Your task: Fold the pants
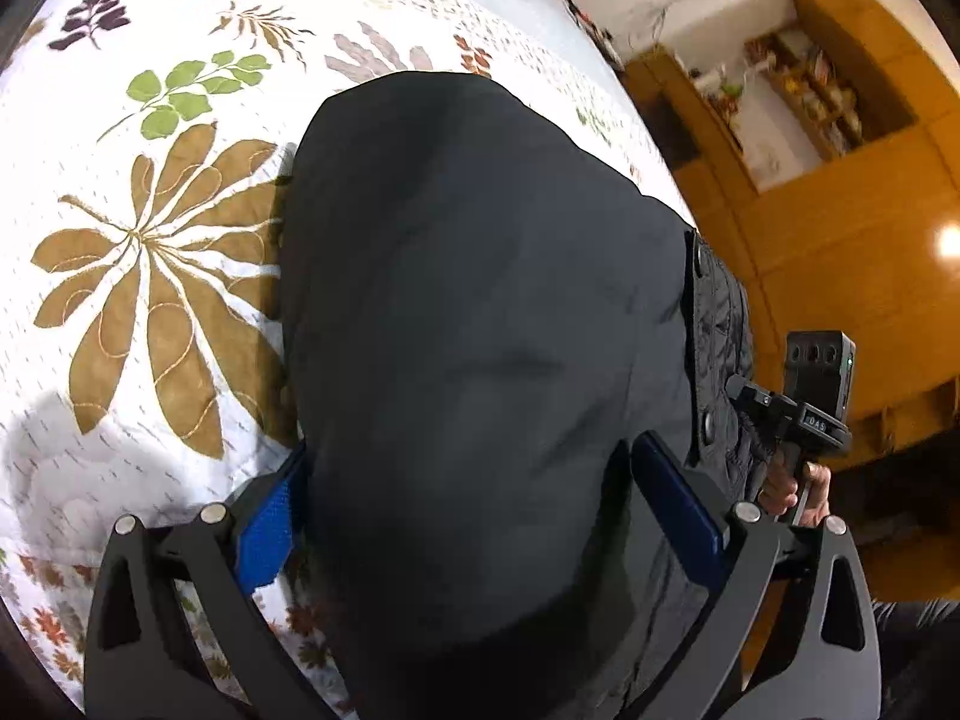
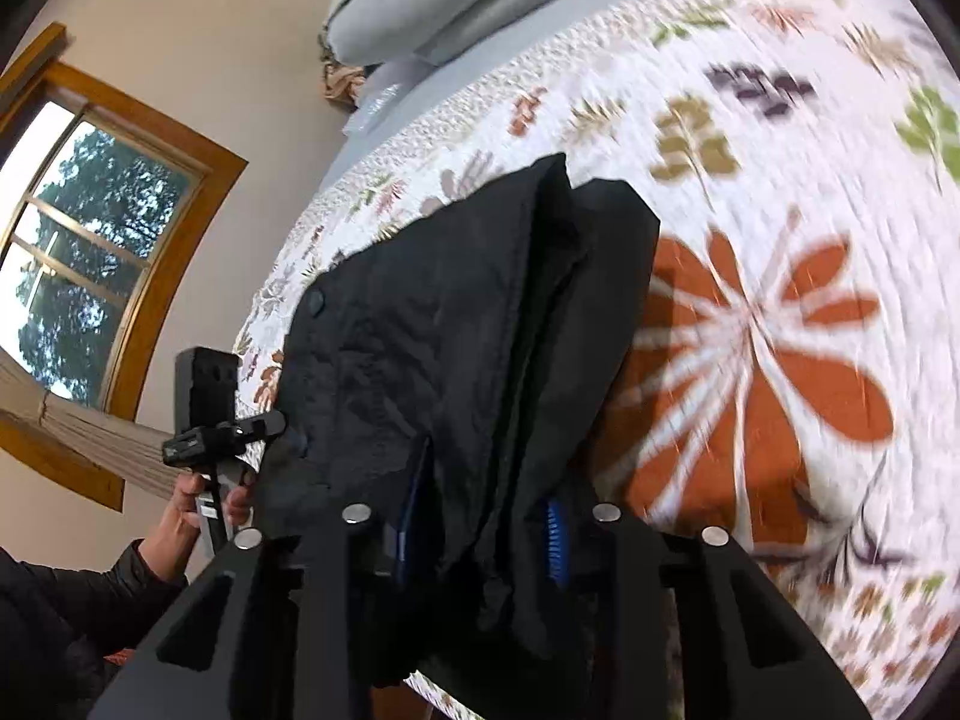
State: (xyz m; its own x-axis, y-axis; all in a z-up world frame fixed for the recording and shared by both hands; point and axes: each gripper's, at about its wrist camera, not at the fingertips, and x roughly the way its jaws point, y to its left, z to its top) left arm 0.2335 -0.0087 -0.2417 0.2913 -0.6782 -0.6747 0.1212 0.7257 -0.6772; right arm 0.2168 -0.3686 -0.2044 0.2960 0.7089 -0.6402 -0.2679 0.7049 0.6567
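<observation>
Left wrist view first: the left gripper (image 1: 474, 516) has its blue-padded fingers (image 1: 267, 531) set wide on either side of the dark navy, slightly stiff fabric pants (image 1: 468, 312). Cloth fills the gap, but whether the pads truly pinch it I cannot tell. From the right wrist view, the right gripper (image 2: 480, 540) is clamped on a bunched stack of layers, pads pressed in from both sides.

Outward from the tongs, the pants run toward twelve o'clock in both views, already doubled over and draped on the white quilted bedspread with leaf prints (image 1: 150, 252), near its edge. A snap-buttoned waistband (image 1: 714, 348) sits at three o'clock in the left view, beside the other handheld unit (image 1: 810, 396).

Judging by the lie, a fold is being carried over. To do it well, both ends should travel level and together, keeping the layers taut so edges land aligned, then be laid flat before either grip lets go. The right view's blur suggests speed; slower would keep the stack from slipping.
</observation>
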